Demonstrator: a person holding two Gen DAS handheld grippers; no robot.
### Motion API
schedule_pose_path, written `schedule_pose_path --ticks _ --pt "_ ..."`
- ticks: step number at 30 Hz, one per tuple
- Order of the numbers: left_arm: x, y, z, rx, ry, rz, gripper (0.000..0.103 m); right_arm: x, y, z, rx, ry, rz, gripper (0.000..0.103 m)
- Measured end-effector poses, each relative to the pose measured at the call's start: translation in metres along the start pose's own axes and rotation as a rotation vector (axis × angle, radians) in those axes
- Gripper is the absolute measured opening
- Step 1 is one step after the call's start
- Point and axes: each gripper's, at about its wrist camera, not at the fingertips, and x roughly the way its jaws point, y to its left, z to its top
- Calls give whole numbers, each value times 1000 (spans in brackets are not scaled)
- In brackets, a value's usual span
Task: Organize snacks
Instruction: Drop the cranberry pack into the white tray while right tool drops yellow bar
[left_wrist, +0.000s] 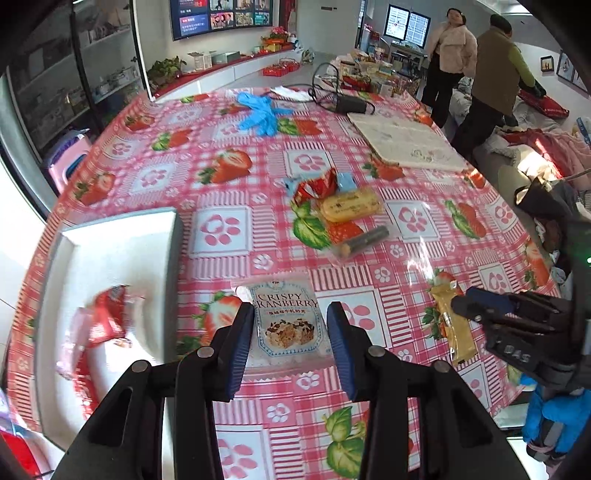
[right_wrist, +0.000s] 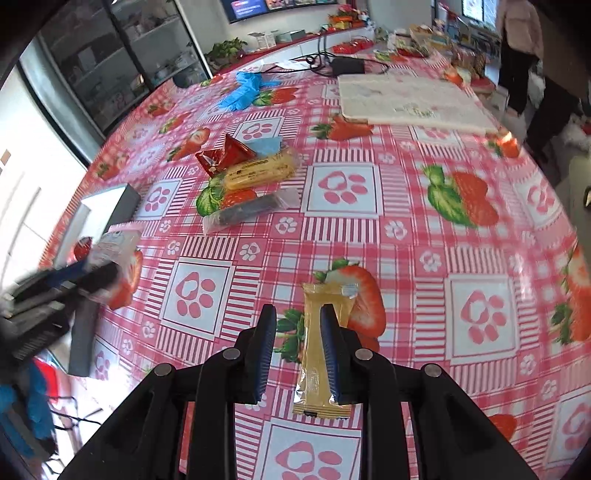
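Red packets (left_wrist: 105, 321) already in white tray (left_wrist: 122, 236) at 9 o'clock. Left gripper (left_wrist: 291, 345) pinches cranberry pack (left_wrist: 286, 321); right gripper (right_wrist: 297, 354) pinches yellow bar (right_wrist: 319, 347). Pile (left_wrist: 340, 214) at 12 o'clock remains.

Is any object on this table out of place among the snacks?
Yes. A crumpled blue glove lies at the far side of the table, beside a black adapter with its cable. Neither is a snack.
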Motion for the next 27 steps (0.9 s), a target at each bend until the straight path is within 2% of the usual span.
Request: schedule_pose_path --ticks 2,3,6,8,11,13,14,15,18,22,27 --pt "-14 9 3 -5 -18 0 44 10 -4 1 12 32 -43 63" --pt "-22 14 4 -5 -28 6 44 13 -8 0 21 30 -61 85" --pt "-41 28 5 1 -47 29 44 26 -13 -5 21 64 -80 84" --pt "-54 38 8 -2 -57 33 44 37 -12 -8 10 103 -96 76" --pt "-73 56 14 -25 -61 28 44 38 -1 -13 -65 97 -150 58" --pt "-86 68 19 -45 -67 31 43 35 5 -14 -87 88 -150 24" --pt "-94 75 23 -55 -75 31 29 33 8 -13 -93 85 -159 24" --pt "-103 83 27 -64 -80 33 27 31 10 -12 -88 75 -138 23" --pt "-124 104 35 -77 -112 36 27 16 18 -4 -53 40 -36 23" --pt "-136 130 37 -84 -149 104 27 -6 49 23 -50 -10 77 23" --pt "-111 166 17 -139 -83 115 27 -20 107 54 -119 -37 157 23"
